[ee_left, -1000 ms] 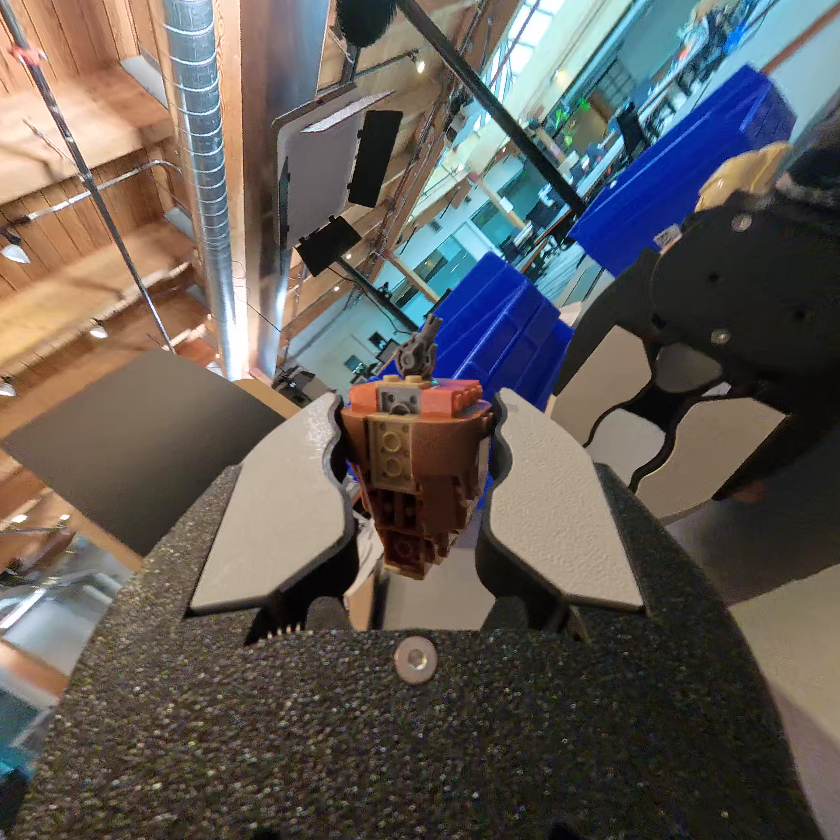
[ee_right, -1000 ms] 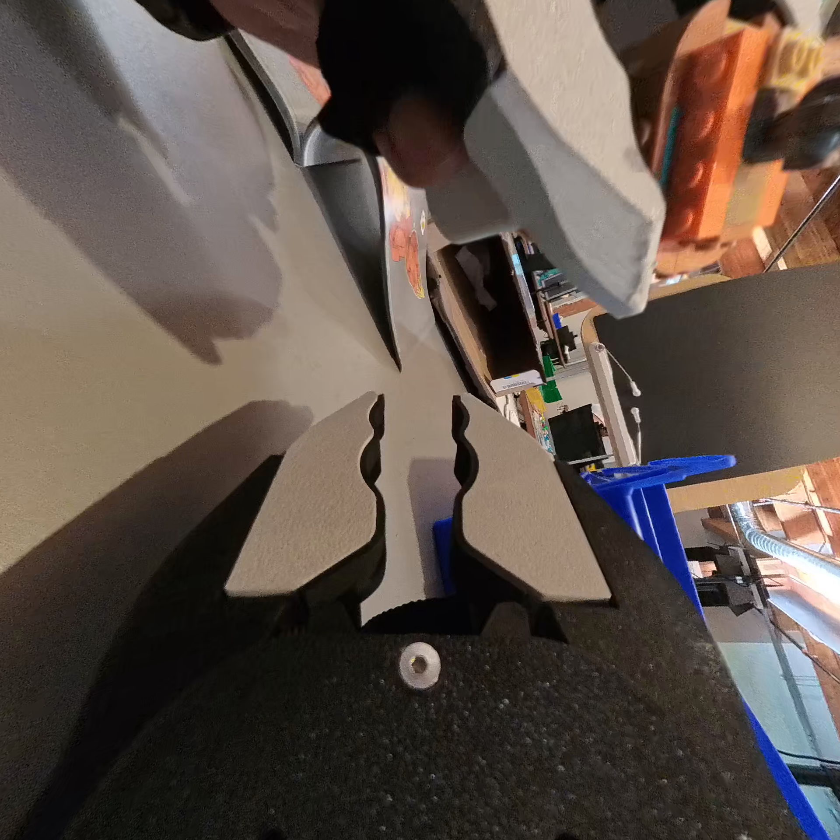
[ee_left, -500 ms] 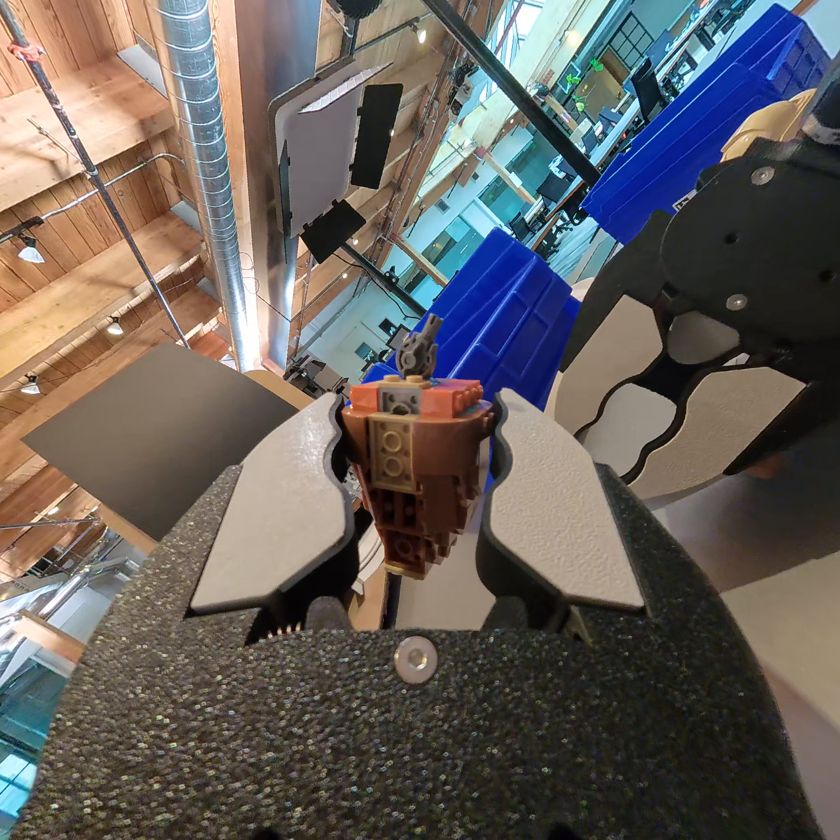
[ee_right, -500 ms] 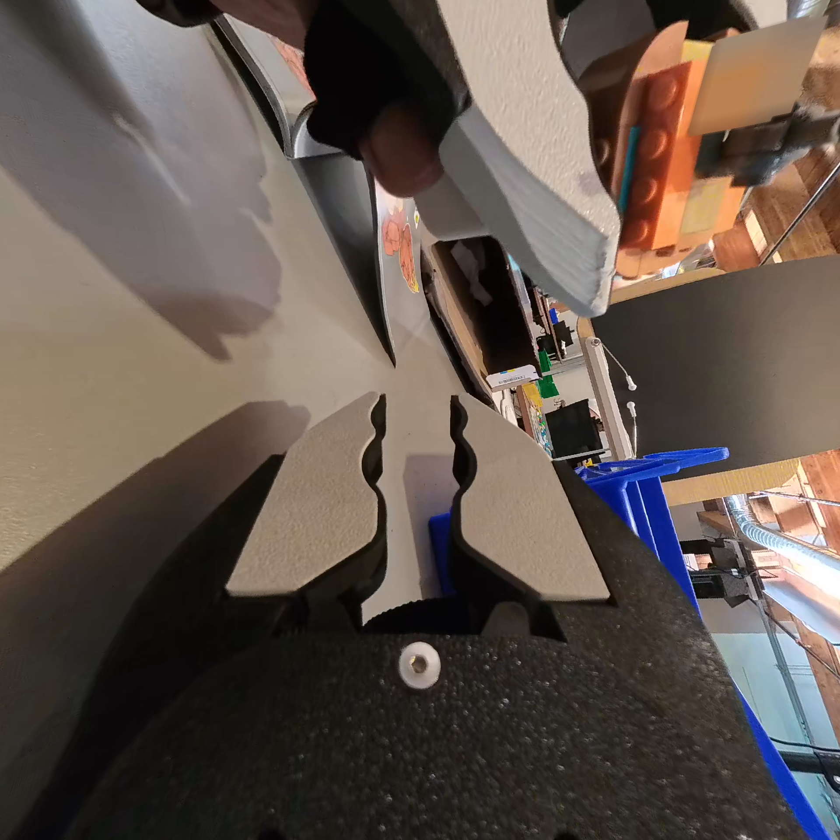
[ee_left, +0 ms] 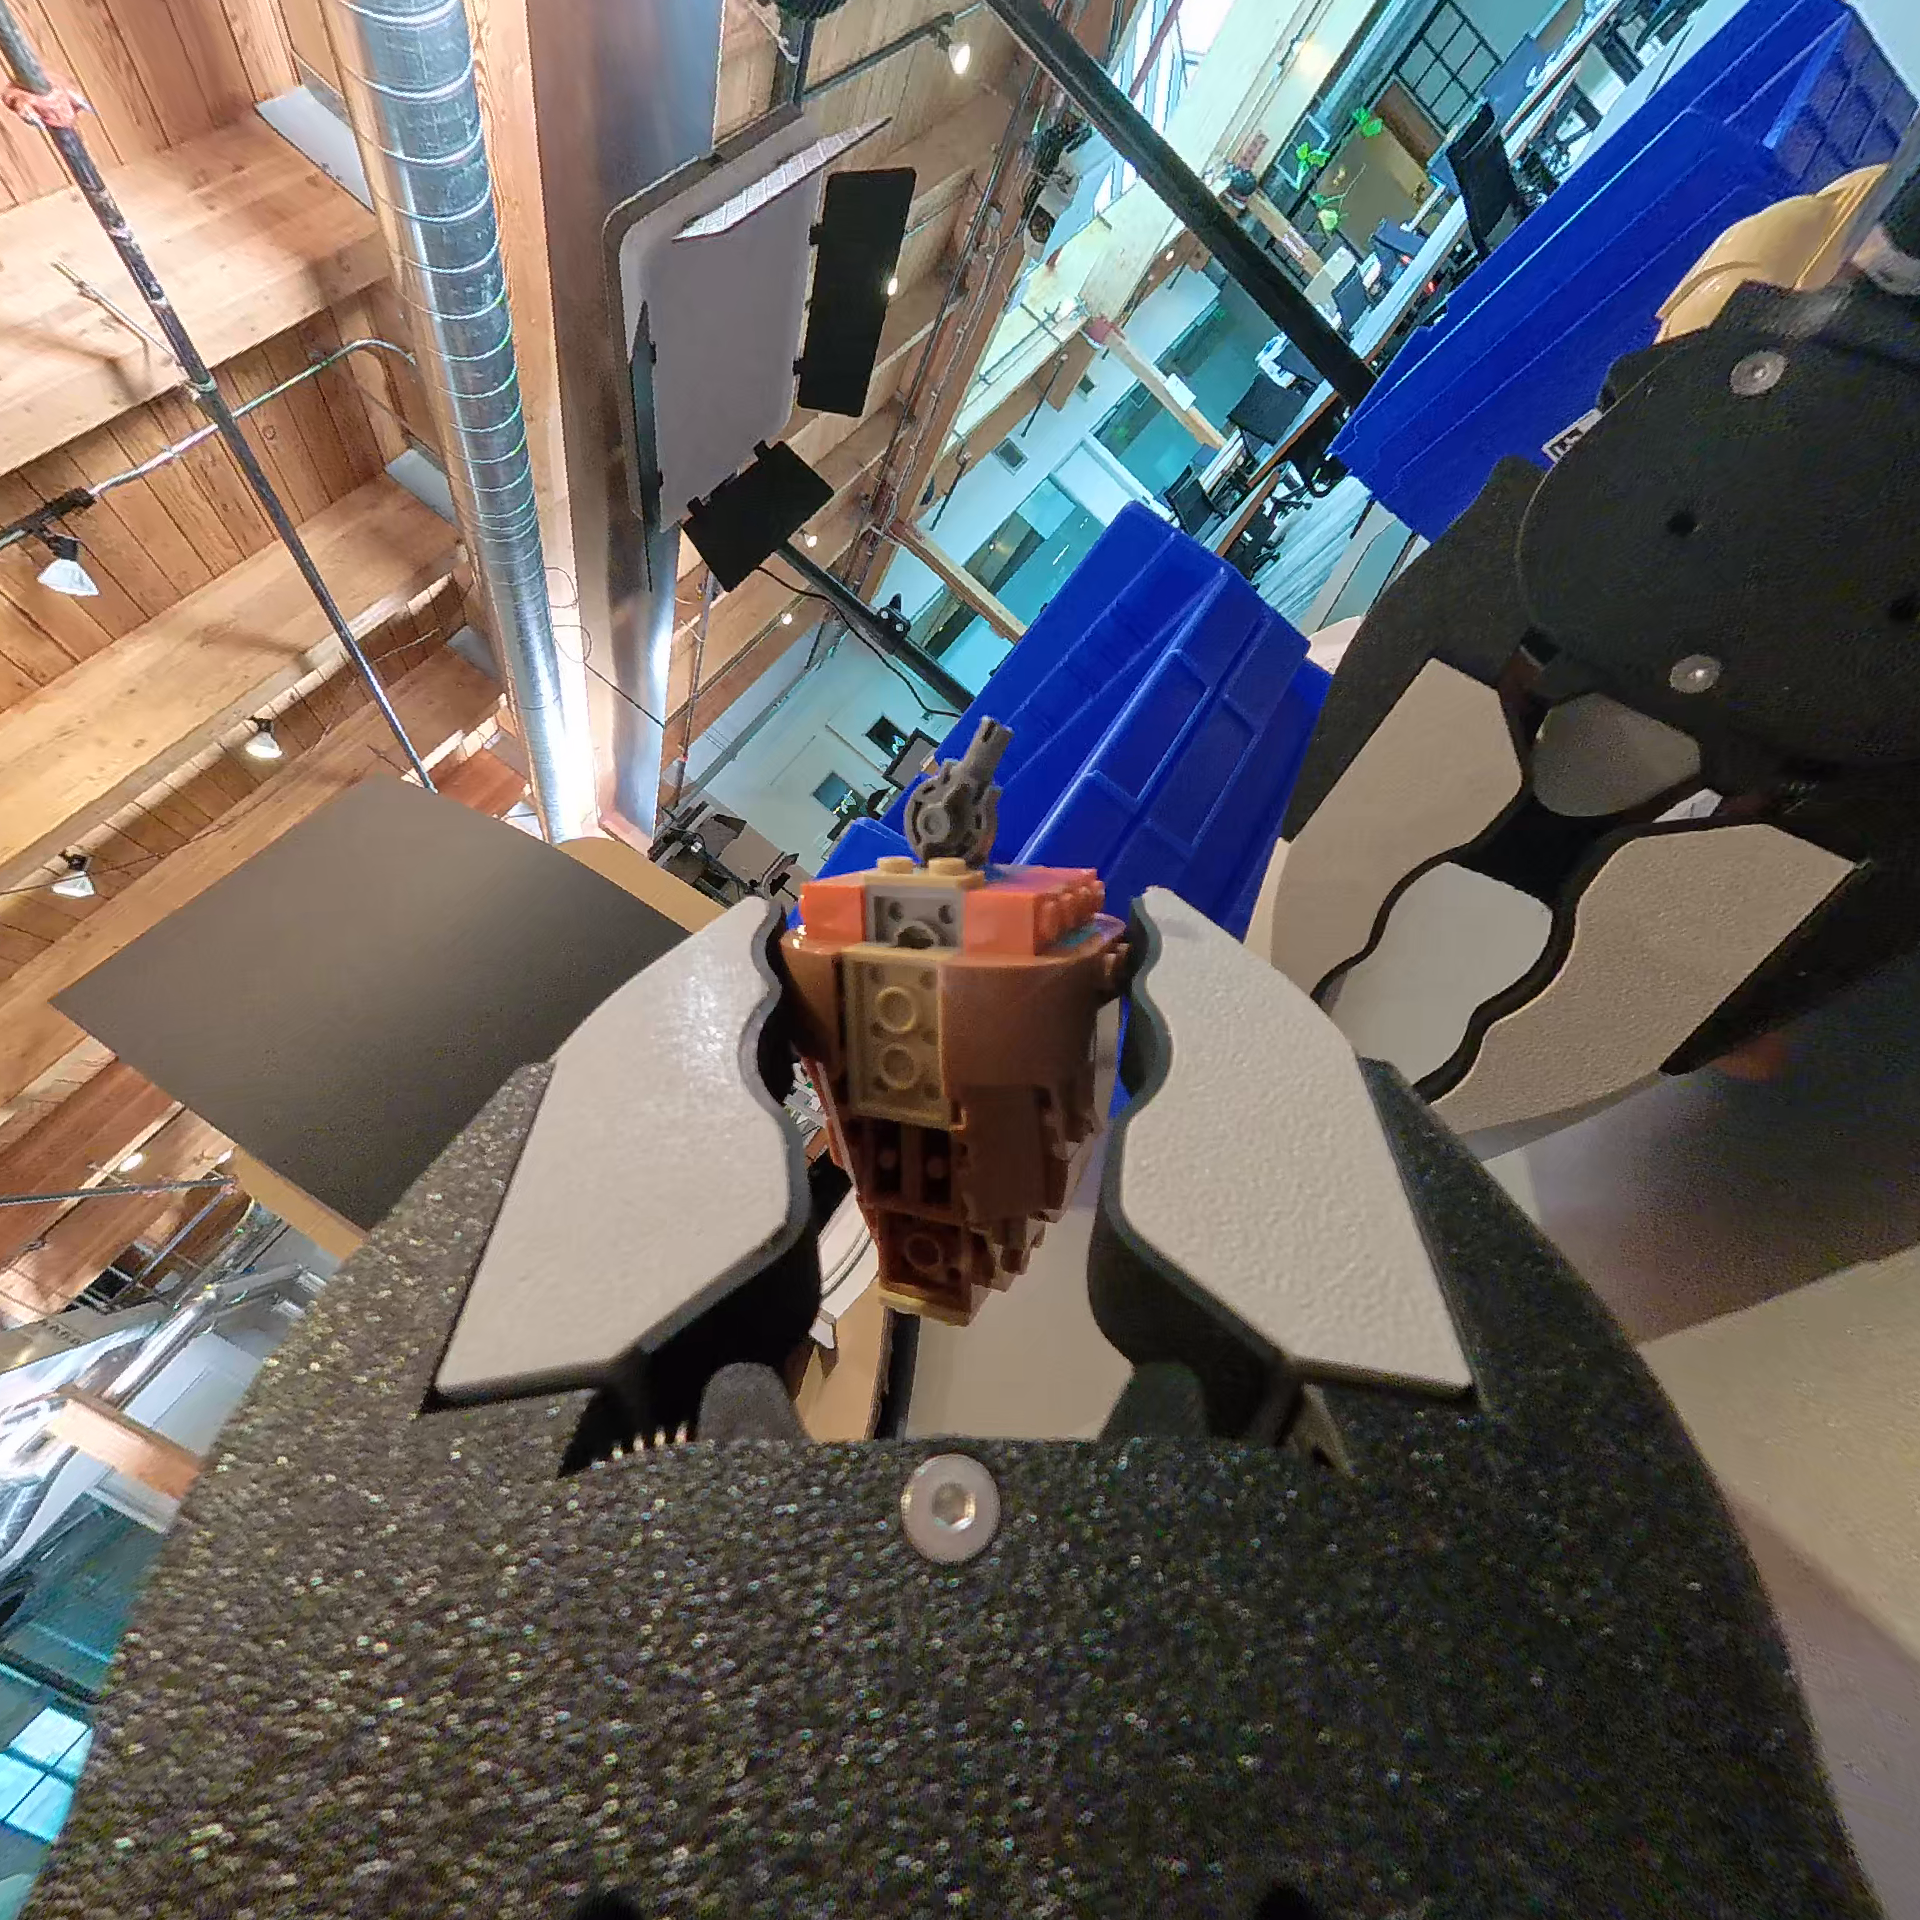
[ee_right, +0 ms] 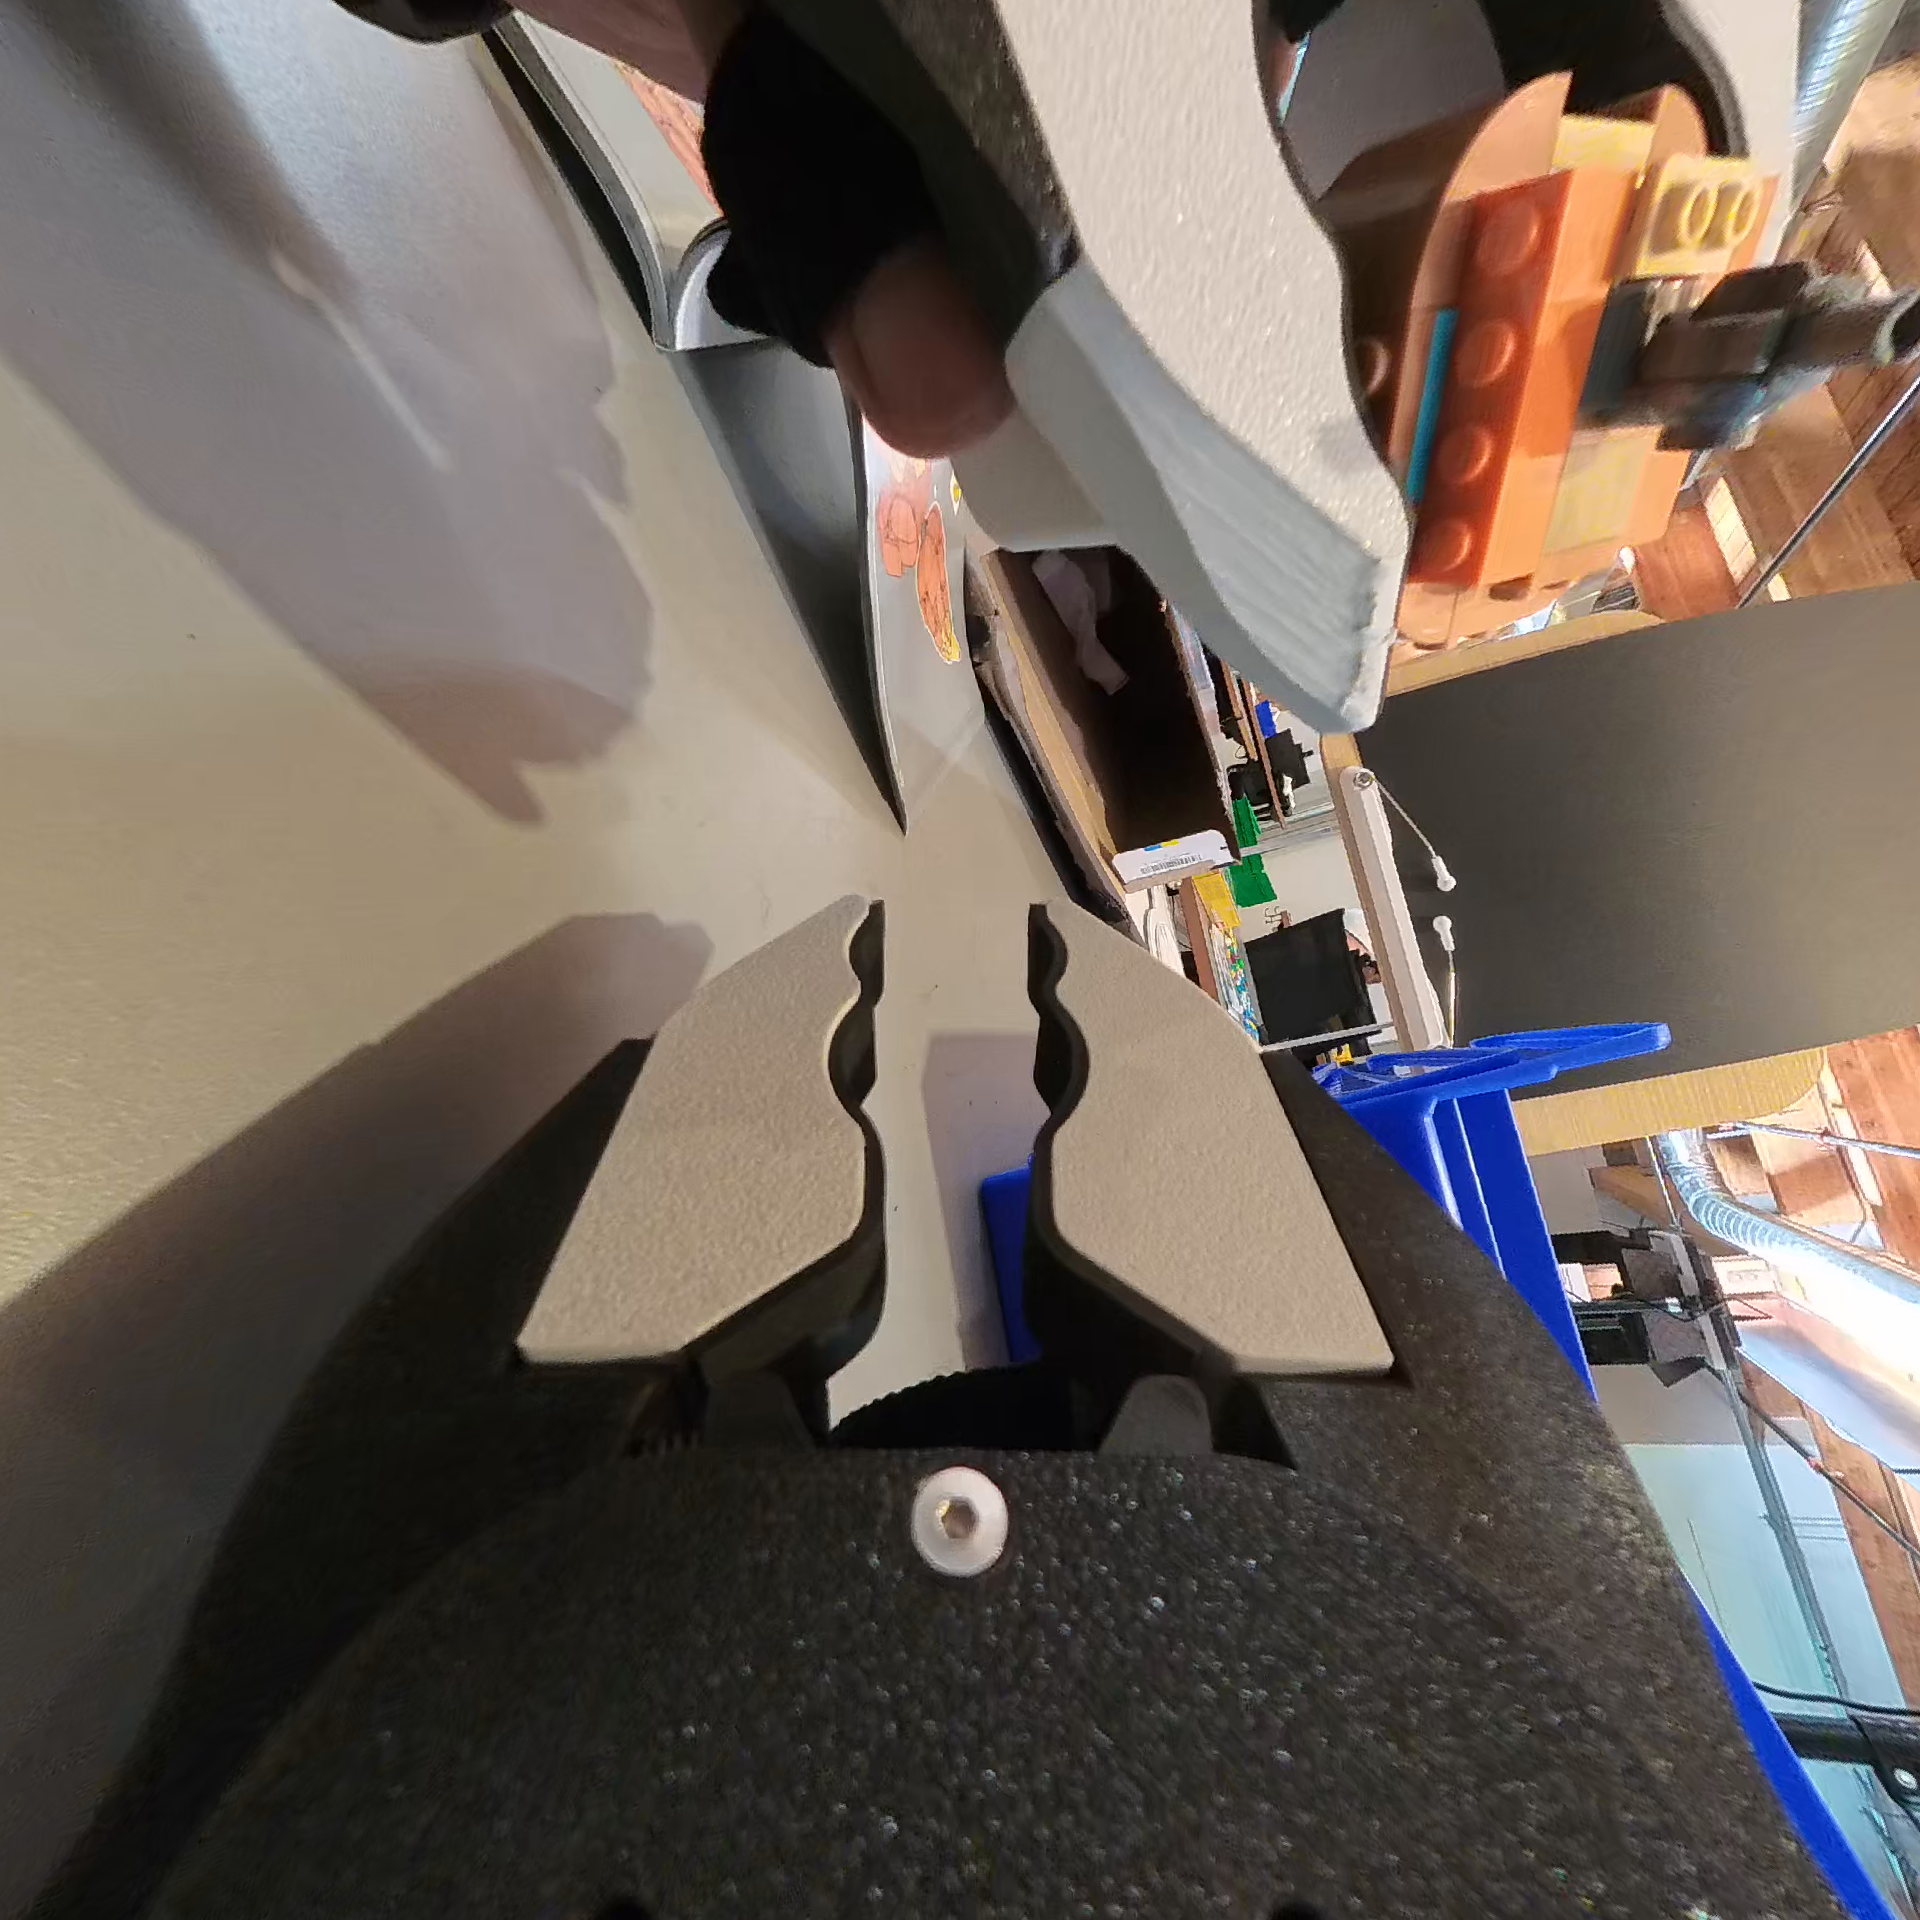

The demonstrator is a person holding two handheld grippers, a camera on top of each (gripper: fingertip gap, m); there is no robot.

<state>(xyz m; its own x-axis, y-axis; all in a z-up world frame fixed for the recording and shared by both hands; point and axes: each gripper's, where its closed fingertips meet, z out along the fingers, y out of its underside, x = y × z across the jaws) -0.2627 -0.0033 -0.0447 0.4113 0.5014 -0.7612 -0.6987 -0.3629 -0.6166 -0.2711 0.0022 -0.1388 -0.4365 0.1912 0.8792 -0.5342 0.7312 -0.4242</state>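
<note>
Wooden ceiling planks (ee_left: 187,312) and a silver duct (ee_left: 457,343) overhead, blue bins (ee_left: 1174,748) right, windows (ee_left: 1049,488) far.

Blue bins (ee_left: 1174,727) close behind; tabletop (ee_right: 260,779) open.

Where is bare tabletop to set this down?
Free: pale tabletop left of the empty right gripper. Crowded: blue plastic bins right, silver tray ahead, left gripper clamping brown-and-orange brick model.
</note>
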